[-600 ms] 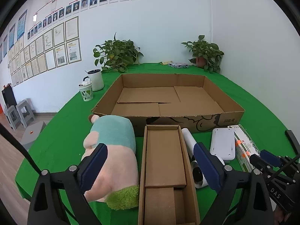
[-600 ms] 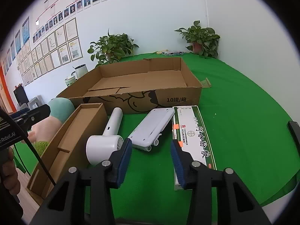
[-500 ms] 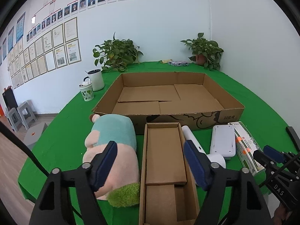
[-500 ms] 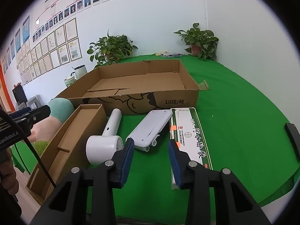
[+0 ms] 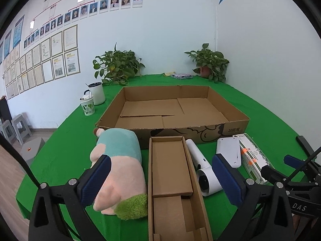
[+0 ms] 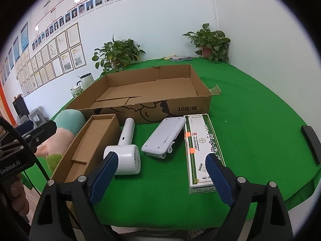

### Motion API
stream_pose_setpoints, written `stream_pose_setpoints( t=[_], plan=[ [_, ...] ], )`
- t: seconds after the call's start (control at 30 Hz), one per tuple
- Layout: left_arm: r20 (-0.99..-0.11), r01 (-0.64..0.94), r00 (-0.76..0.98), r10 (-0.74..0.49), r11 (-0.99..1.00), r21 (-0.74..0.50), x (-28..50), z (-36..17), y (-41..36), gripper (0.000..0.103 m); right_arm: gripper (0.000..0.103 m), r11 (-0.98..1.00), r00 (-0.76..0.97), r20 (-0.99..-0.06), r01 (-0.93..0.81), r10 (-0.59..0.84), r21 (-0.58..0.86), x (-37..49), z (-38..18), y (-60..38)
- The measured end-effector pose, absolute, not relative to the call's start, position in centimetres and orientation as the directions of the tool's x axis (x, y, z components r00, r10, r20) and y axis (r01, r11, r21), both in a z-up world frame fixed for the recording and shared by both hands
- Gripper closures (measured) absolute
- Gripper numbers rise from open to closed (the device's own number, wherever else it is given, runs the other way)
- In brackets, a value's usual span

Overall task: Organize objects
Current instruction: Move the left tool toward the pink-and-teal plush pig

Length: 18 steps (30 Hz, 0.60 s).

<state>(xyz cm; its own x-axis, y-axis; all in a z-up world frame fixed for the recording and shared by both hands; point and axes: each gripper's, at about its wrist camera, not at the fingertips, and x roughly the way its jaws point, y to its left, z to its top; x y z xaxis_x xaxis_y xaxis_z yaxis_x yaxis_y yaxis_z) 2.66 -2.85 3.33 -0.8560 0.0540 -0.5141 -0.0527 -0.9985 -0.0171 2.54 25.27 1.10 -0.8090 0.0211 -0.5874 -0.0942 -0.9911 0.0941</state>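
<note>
A large open cardboard box [image 5: 236,128] [image 6: 188,108] stands mid-table, nothing inside. In front lie a plush toy [image 5: 120,160] [image 6: 70,118], a long narrow cardboard box [image 5: 172,172] [image 6: 90,140], a white hair dryer [image 5: 202,170] [image 6: 125,150], a white flat device [image 5: 228,150] [image 6: 164,136] and a green-white carton [image 5: 254,158] [image 6: 200,148]. My left gripper [image 5: 160,178] is open and empty over the narrow box's near end. My right gripper [image 6: 160,174] is open and empty, in front of the dryer and carton.
A white kettle [image 5: 98,93] and a patterned cup [image 5: 87,105] stand at the back left of the green table [image 6: 250,110]. Two potted plants [image 5: 116,68] [image 5: 210,62] stand along the far edge by the wall. Stools [image 5: 14,128] stand on the floor left.
Both grippers have opened wider. The right one was nearly closed before. The views shifted slightly; no object has moved.
</note>
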Motion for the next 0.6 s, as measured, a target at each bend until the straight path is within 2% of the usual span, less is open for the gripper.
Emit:
stream_pose_setpoints(
  t=[0.07, 0.1, 0.33, 0.6],
  plan=[
    [-0.514, -0.037, -0.856, 0.047, -0.999, -0.03, 2.8, 3.5, -3.4, 0.002, 0.002, -0.992, -0.811, -0.584, -0.107, 0.047, 0.069, 2.5, 1.3, 25.0],
    [-0.513, -0.032, -0.857, 0.045, -0.999, -0.033, 2.9, 3.7, -3.6, 0.002, 0.001, -0.992, -0.809, -0.585, -0.118, 0.065, 0.052, 2.4, 1.4, 24.8],
    [-0.5, -0.01, -0.865, 0.05, -0.997, -0.082, 3.1, 4.0, -5.6, 0.002, 0.001, -0.993, -0.8, -0.594, -0.116, 0.085, 0.013, 0.9, 1.3, 24.3],
    [-0.529, -0.006, -0.847, 0.052, -0.996, -0.089, 1.0, 3.5, -6.1, 0.002, 0.001, -0.996, -0.789, -0.611, -0.084, 0.06, 0.011, -0.7, 0.3, 24.5]
  ],
)
